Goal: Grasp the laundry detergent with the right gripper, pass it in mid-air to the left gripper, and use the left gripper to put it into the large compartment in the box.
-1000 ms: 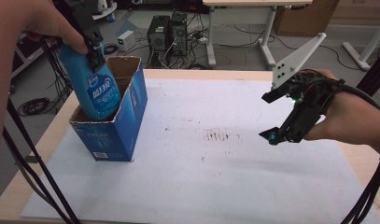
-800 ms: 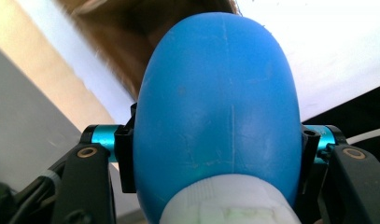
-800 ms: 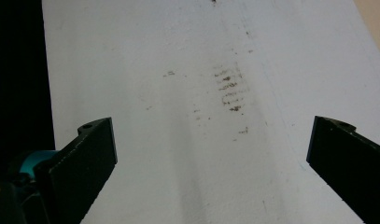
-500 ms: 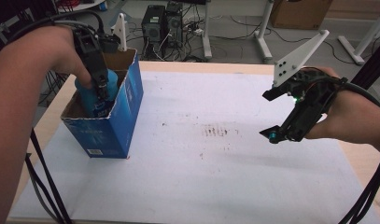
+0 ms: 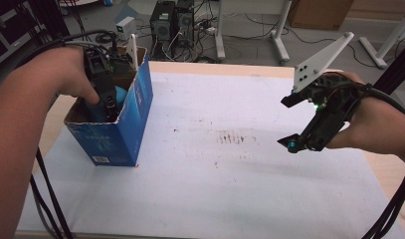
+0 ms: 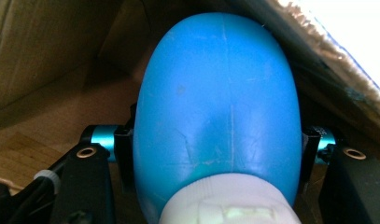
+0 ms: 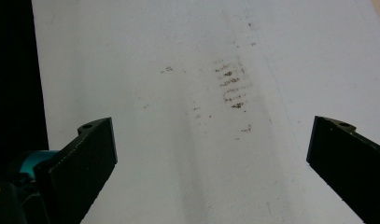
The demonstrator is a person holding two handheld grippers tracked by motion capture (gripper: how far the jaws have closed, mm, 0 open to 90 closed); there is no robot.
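Note:
A blue bottle [image 6: 220, 116] with a white cap [image 6: 227, 205] sits between the jaws of my left gripper [image 5: 108, 102], which is shut on it and reaches down into an open blue cardboard box [image 5: 118, 137] at the table's left. A bit of the blue bottle [image 5: 121, 94] shows inside the box in the high view. The box's brown inner walls [image 6: 43, 46] surround the bottle. At the right, my right gripper [image 5: 289, 122] hangs above the white sheet, open with nothing between its jaws; the same right gripper [image 7: 211, 154] looks down on bare sheet.
A white sheet [image 5: 230, 194] covers the wooden table, with dark smudge marks [image 5: 235, 137] near its middle. Beyond the far edge are computer towers [image 5: 170, 20], cables and desk legs on the floor. Cables trail from both hands.
My left gripper has lowered the blue bottle from above the box down into it. The right gripper has stayed open in nearly the same place.

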